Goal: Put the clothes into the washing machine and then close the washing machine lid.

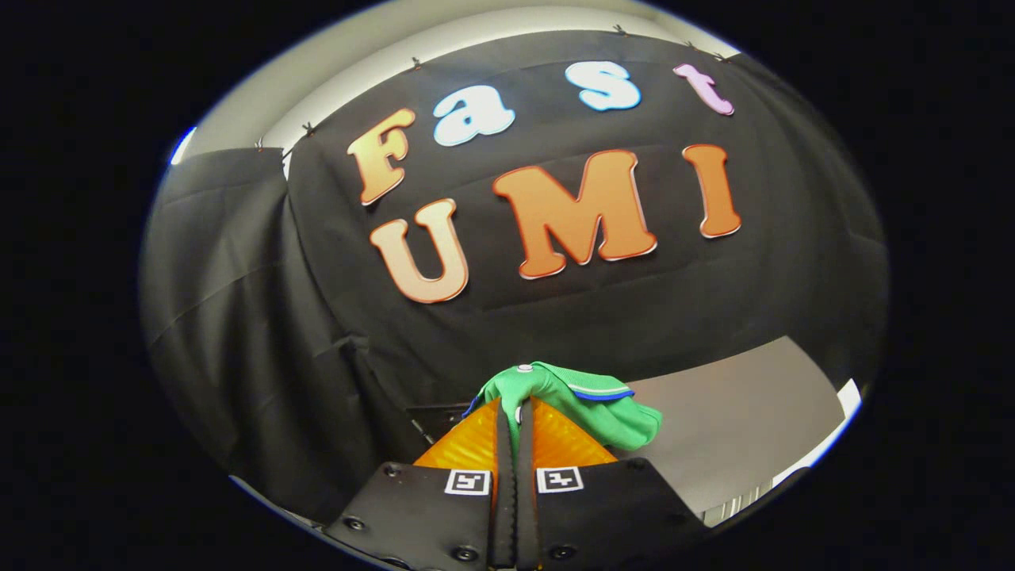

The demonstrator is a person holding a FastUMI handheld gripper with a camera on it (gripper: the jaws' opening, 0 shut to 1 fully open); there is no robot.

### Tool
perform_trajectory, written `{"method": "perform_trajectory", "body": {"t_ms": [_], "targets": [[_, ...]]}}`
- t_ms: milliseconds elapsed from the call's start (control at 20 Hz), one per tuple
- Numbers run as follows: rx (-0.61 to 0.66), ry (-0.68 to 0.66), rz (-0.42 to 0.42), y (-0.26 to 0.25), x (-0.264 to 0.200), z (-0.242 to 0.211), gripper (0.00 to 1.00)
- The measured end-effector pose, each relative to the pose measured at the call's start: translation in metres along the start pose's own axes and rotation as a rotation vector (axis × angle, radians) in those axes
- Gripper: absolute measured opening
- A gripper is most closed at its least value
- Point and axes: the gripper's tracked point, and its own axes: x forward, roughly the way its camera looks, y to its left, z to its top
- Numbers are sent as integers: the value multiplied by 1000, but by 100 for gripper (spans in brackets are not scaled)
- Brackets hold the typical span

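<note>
Pinching a green garment (571,400) between its two orange fingers (468,440), the tool (515,412) is closed almost completely, the fingers meeting along a narrow dark seam with only a thin fold of cloth caught between them. The garment sits right at the fingertips and drapes over them, bunching mostly toward the right finger, where a rounded lump of fabric hangs off its outer side. A ribbed hem with a blue and white stripe runs along the top of the bunch, and a small white button shows at the highest point, just above the fingertips. Both fingers press on the cloth, and the garment appears lifted, resting on nothing else that can be seen. Beyond the fingers and the garment hangs the black cloth wall (238,317) of the booth, creased on the left side. To the right, past the hanging lump, a flat grey counter (737,412) stretches away, well behind the garment.
</note>
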Motion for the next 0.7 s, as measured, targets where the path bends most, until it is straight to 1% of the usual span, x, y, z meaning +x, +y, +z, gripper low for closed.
{"method": "perform_trajectory", "body": {"t_ms": [100, 250, 350, 450, 500, 700], "targets": [[15, 28, 43, 23, 17, -19, 8], [48, 77, 88, 45, 51, -52, 8], [65, 114, 99, 55, 79, -76, 8], [79, 155, 102, 56, 103, -106, 8], [84, 158, 97, 59, 113, -117, 8], [124, 241, 75, 62, 151, -170, 8]]}}
